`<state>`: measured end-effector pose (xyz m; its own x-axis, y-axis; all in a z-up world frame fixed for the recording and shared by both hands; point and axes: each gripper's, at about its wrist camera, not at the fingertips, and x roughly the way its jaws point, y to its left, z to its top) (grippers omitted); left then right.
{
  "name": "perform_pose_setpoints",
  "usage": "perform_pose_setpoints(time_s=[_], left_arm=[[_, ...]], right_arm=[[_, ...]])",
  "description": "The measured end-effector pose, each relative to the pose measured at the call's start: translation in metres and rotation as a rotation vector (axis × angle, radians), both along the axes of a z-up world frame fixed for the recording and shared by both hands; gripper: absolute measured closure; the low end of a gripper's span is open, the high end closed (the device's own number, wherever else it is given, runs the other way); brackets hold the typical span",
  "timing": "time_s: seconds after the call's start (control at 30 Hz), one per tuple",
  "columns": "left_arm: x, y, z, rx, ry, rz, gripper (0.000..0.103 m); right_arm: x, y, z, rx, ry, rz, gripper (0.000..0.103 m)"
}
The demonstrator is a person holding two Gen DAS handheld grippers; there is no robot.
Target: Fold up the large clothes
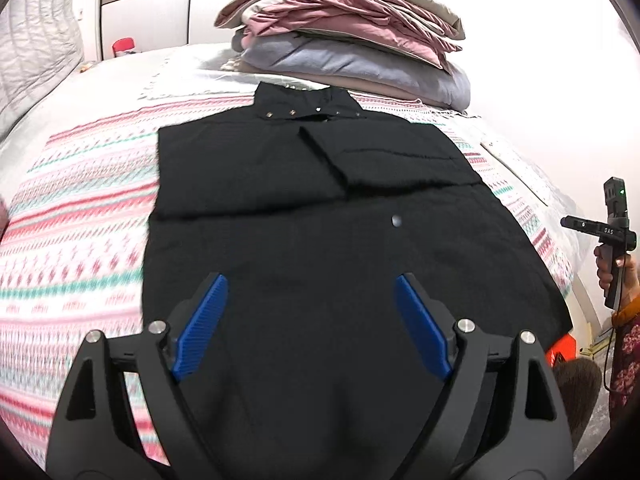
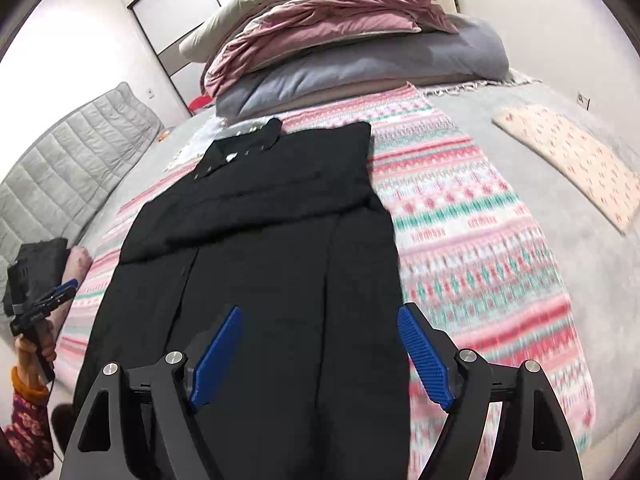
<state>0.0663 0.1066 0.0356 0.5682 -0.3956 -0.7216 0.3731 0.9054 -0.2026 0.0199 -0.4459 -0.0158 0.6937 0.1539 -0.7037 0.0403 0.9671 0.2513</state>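
Your left hand-held gripper (image 1: 310, 292) and right hand-held gripper (image 2: 320, 320) both tilt down over the black garment (image 1: 320, 208), jaws wide, nothing btwn the blue pads (image 1: 202, 328). Garment lies flat on the striped bedspread (image 2: 460, 232), sleeves folded across the chest, collar toward the stacked bedding (image 1: 344, 28).

The coat (image 1: 304, 208) lies lengthwise on the patterned blanket (image 1: 80, 216) spread over the bed (image 2: 592, 264), collar toward the stacked quilts (image 1: 344, 36) at the far edge.
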Motion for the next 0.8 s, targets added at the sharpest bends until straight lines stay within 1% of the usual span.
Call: perform_pose_setpoints(time_s=[0.13,0.17,0.3,0.4,0.53,0.63,0.8], left_arm=[[-0.026,0.022,-0.006,-0.005,0.027,0.026,0.017],[-0.032,0.027,-0.008,-0.005,0.033,0.035,0.017],[-0.053,0.051,-0.016,-0.007,0.059,0.086,0.017],[-0.064,0.067,-0.026,-0.002,0.101,0.126,0.017],[-0.077,0.078,-0.044,0.008,0.162,0.144,0.017],[-0.084,0.079,-0.059,0.025,0.217,0.144,0.017],[-0.09,0.081,-0.081,0.033,0.278,0.164,0.017]], right_arm=[[-0.031,-0.001,-0.017,0.018,0.029,0.027,0.021],[-0.045,0.001,-0.02,0.019,0.035,0.024,0.021],[-0.07,0.002,-0.035,0.042,0.045,0.031,0.021],[-0.083,0.004,-0.045,0.042,0.058,0.023,0.021],[-0.091,0.006,-0.062,0.023,0.104,0.014,0.021],[-0.093,0.008,-0.072,0.003,0.148,0.002,0.021],[-0.096,0.006,-0.077,-0.004,0.168,-0.008,0.021]])
